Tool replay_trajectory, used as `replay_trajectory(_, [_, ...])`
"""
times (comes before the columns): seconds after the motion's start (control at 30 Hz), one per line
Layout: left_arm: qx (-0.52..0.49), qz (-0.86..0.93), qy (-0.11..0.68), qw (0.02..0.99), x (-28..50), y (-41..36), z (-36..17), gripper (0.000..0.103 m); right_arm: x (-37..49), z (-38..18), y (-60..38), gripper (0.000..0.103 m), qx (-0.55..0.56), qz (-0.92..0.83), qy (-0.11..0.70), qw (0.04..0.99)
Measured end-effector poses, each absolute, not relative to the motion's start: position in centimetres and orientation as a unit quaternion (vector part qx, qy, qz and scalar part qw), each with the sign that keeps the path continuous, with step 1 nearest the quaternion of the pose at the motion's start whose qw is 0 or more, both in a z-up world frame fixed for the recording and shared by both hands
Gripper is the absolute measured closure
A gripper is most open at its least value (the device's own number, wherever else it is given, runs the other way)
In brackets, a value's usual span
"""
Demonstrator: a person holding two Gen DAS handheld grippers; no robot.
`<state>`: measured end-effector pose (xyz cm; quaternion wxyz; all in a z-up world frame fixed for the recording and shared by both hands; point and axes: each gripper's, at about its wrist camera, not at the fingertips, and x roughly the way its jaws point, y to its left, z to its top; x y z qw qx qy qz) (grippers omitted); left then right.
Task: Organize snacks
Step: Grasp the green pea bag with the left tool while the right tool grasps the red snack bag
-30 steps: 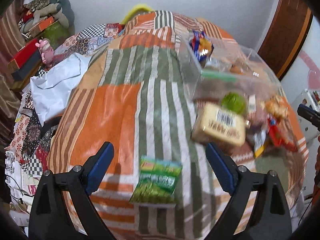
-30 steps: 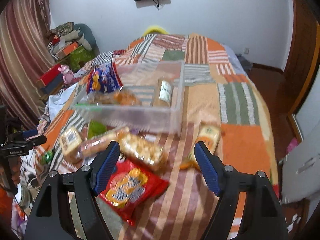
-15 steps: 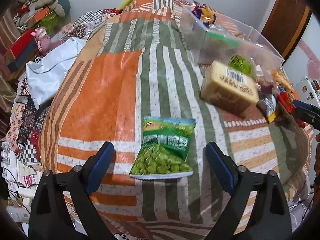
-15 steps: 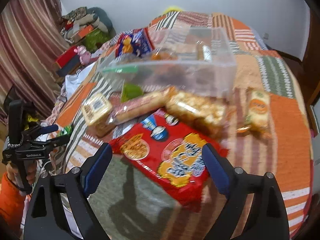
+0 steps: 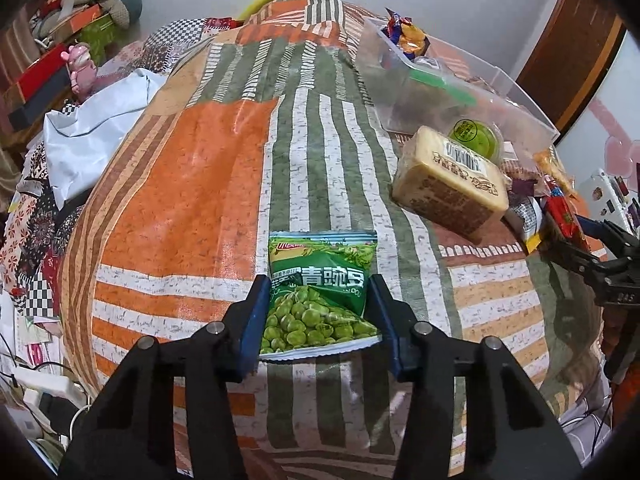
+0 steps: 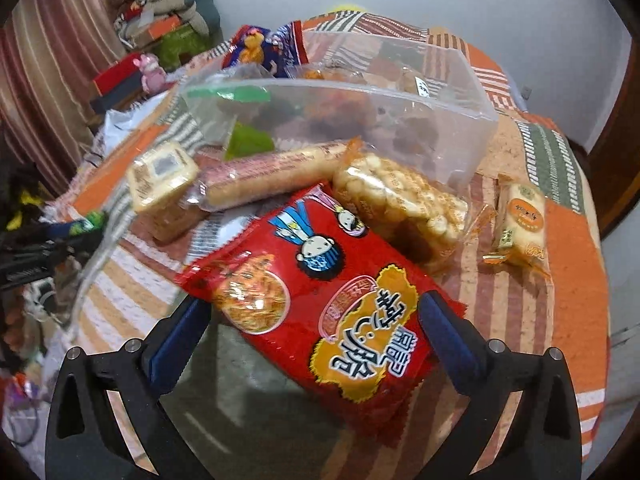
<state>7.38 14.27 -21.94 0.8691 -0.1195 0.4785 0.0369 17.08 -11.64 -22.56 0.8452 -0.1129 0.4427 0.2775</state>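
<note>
On the striped orange-and-green patchwork bedspread the landmark is the clear plastic storage bin, already holding several wrapped snacks; everything else is placed from it.

Farthest out from the bin's left end, alone on a green-striped patch, lies the small green foil packet of green peas. The left gripper has just been closing its fingers, and they now stand narrow, pressing the packet's two side edges. The packet's long axis runs straight away from the gripper, sealed top pointing up the bed, so the grip crosses its short width. A lift and a carry rightward toward the bin looks like the move in hand.

Nearer the bin, just off its front-left corner, a tan block-shaped cake in clear wrap rests beside a round green-lidded cup.

In front of the bin's long wall lies the large red crinkled noodle-snack bag, overlapping a clear bag of small round biscuits. The right gripper has just been opening; its fingers stand wide, straddling the bag's near half without evidently touching it, though blur makes contact hard to rule out. The bag's long axis runs diagonally across the fingers, so closing here would likely catch it askew. This hand is much nearer the bin.
</note>
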Motion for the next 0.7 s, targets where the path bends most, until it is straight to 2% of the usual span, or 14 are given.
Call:
replay_trajectory(0.07, [-0.119, 0.038, 0.479, 0.869, 7.4, 14.2, -21.8, 0.057, 17.3, -22.5, -12.3, 0.008, -0.100, 0.278, 0.444, 0.846])
replay_trajectory(0.1, [-0.117, 0.039, 0.477, 0.870, 7.4, 14.2, -21.6, 0.058, 17.4, -22.2, -12.7, 0.020, -0.096, 0.279, 0.442, 0.847])
replay_trajectory(0.13, [-0.117, 0.038, 0.476, 0.871, 7.4, 14.2, -21.4, 0.059, 17.5, -22.0, -13.0, 0.026, -0.094, 0.285, 0.439, 0.847])
replay_trajectory(0.3, [-0.108, 0.036, 0.455, 0.883, 7.5, 13.7, -19.4, 0.061, 17.1, -20.6, -14.1, 0.037, -0.081, 0.297, 0.425, 0.851])
replay_trajectory(0.43, [-0.100, 0.029, 0.434, 0.895, 7.9, 13.0, -17.3, 0.061, 16.3, -19.3, -14.4, 0.061, -0.087, 0.306, 0.404, 0.858])
replay_trajectory(0.53, [-0.097, 0.024, 0.419, 0.903, 8.1, 12.4, -15.8, 0.061, 15.9, -18.0, -14.4, 0.070, -0.081, 0.317, 0.389, 0.861])
replay_trajectory(0.7, [-0.095, 0.012, 0.390, 0.916, 8.9, 11.3, -13.0, 0.061, 16.1, -16.4, -15.0, 0.078, -0.058, 0.319, 0.371, 0.870])
